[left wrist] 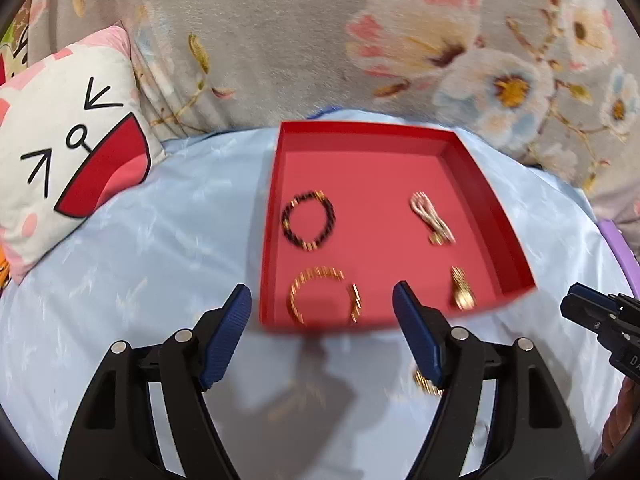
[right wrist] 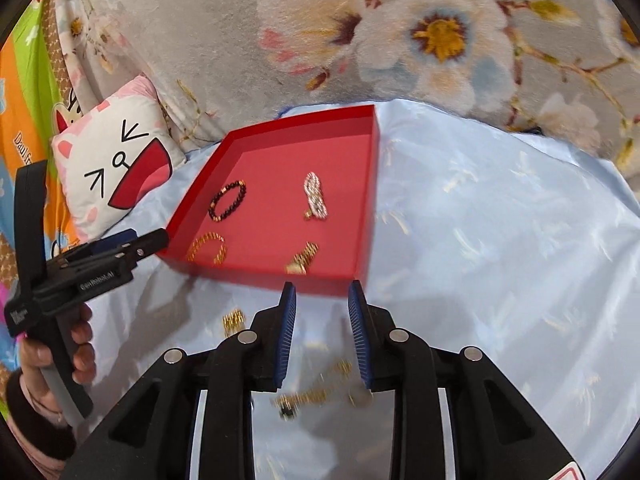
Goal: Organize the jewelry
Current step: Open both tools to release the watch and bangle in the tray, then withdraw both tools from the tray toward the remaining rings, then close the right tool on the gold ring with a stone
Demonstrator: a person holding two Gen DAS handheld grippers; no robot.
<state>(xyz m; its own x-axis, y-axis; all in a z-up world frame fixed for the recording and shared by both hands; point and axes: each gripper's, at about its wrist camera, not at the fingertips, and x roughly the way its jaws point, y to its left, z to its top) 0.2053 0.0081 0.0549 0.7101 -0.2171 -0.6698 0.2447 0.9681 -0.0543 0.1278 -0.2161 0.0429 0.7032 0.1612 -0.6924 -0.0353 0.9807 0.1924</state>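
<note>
With both the left tool (left wrist: 322, 304) and right tool (right wrist: 322, 300) released, loose gold pieces (right wrist: 316, 394) at 6 o'clock are likely being targeted for the red tray (right wrist: 366, 200).

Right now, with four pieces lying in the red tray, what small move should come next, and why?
Probably lower the right gripper, whose jaws stand open and empty, onto the loose gold chain lying on the blue cloth just below it. The red tray holds four pieces, but this chain and a small gold piece lie outside it.
</note>
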